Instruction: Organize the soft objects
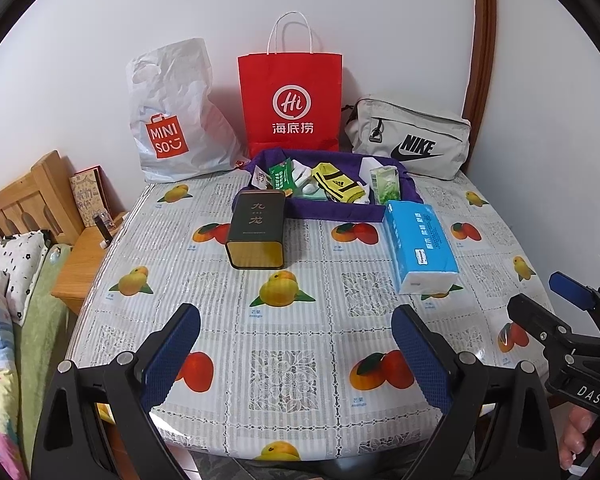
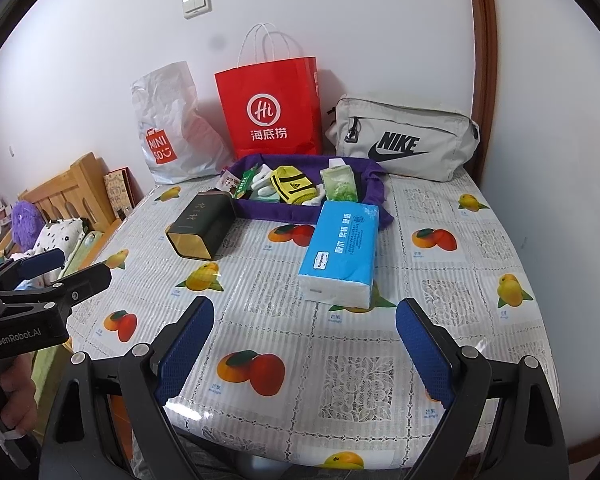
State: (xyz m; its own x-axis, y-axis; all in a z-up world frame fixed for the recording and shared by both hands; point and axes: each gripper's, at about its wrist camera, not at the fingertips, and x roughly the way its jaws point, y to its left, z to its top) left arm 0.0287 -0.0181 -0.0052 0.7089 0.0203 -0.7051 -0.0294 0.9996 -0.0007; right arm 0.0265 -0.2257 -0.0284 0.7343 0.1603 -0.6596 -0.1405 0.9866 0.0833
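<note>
Nearest, the left gripper (image 1: pixel 296 356) and right gripper (image 2: pixel 305 350) hover over the fruit-print tablecloth (image 1: pixel 292 332), both with jaws spread wide and holding nothing. Farther on, a blue tissue pack (image 2: pixel 340 254) lies beside a dark tea tin (image 1: pixel 256 232) tipped on its side. Behind them a purple cloth tray (image 1: pixel 332 210) holds yellow-and-black socks (image 1: pixel 338 186), white socks (image 1: pixel 302 174) and green packets. A Nike pouch (image 1: pixel 410 138) leans at the wall.

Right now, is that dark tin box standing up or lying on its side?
Lying on its side. The dark tin rests lengthwise on the tablecloth, its gold-rimmed end facing the cameras, beside the purple tray.
</note>
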